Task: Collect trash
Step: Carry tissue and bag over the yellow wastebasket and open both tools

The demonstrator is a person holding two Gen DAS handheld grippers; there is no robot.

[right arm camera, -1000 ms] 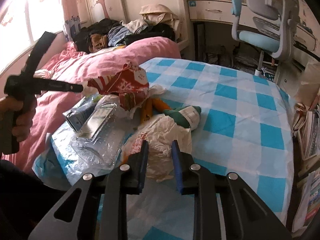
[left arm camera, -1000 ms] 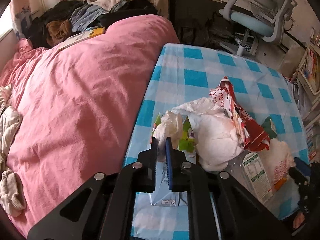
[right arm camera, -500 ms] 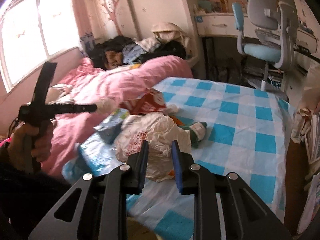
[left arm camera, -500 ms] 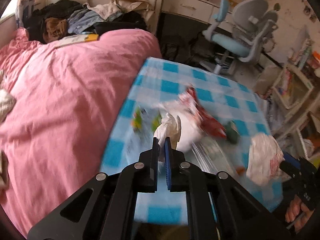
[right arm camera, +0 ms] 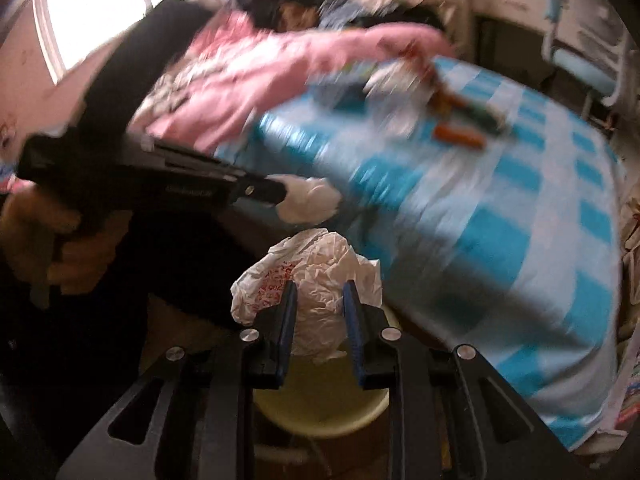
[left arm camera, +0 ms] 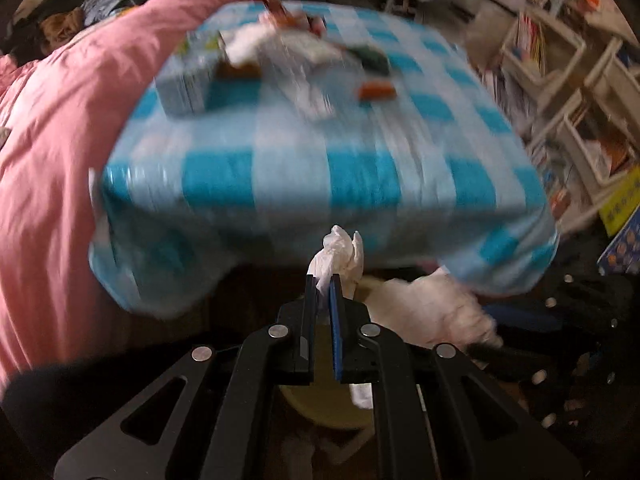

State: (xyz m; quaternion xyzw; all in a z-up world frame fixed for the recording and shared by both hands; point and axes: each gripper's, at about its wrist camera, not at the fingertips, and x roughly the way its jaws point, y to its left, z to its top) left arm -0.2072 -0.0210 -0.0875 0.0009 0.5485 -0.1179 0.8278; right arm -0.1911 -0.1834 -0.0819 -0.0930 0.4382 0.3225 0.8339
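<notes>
My left gripper (left arm camera: 322,280) is shut on a crumpled white tissue (left arm camera: 340,254) and holds it off the table's near edge, above a pale yellow bin (left arm camera: 320,410). My right gripper (right arm camera: 320,292) is shut on a crumpled white plastic bag with red print (right arm camera: 316,276), right over the same yellow bin (right arm camera: 320,404). The bag also shows in the left wrist view (left arm camera: 432,308). The left gripper with its tissue (right arm camera: 308,200) shows in the right wrist view. More trash, blurred, lies on the checked table: a blue carton (left arm camera: 182,84), wrappers and an orange piece (right arm camera: 460,136).
The blue-checked table (left arm camera: 320,176) stands behind the bin, with a pink bed (left arm camera: 52,120) to its left. Shelves with books (left arm camera: 560,80) are at the right. An office chair (right arm camera: 580,52) stands at the far end.
Both grippers have pulled back from the table and dropped down over the yellow bin, each still holding its piece. The views now tilt downward and are blurred.
</notes>
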